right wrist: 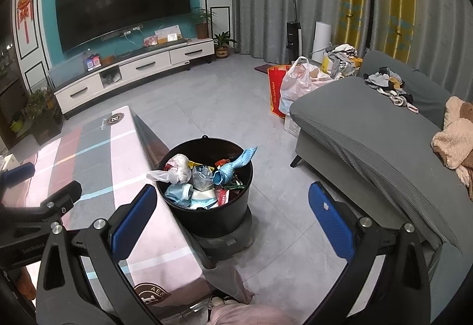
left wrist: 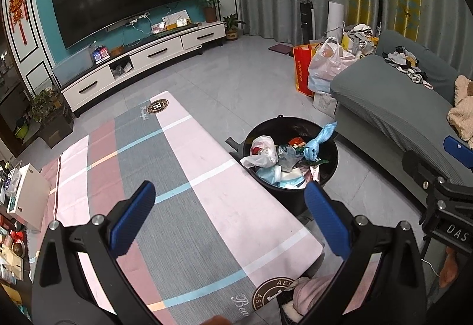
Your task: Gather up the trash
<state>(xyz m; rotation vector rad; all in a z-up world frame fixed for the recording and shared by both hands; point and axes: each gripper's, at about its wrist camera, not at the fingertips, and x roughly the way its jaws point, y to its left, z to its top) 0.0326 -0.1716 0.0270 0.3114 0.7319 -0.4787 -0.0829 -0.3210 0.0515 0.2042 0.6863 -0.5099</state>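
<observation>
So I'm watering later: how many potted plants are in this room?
3. One on the TV cabinet, one on the floor beside it, one on the floor at the cabinet's left end. Others may be hidden.

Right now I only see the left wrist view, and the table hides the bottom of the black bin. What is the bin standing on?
Observer: In the right wrist view the black bin sits on a dark round base on the floor, close beside the table.
Operator: Are the right tongs holding any trash? I only see their edge.
Observer: No. The right tongs stand wide open with nothing between them.
Operator: Does the grey sofa sit flat on the floor?
Observer: No. The grey sofa is raised on a dark slanted leg at its near corner.
</observation>
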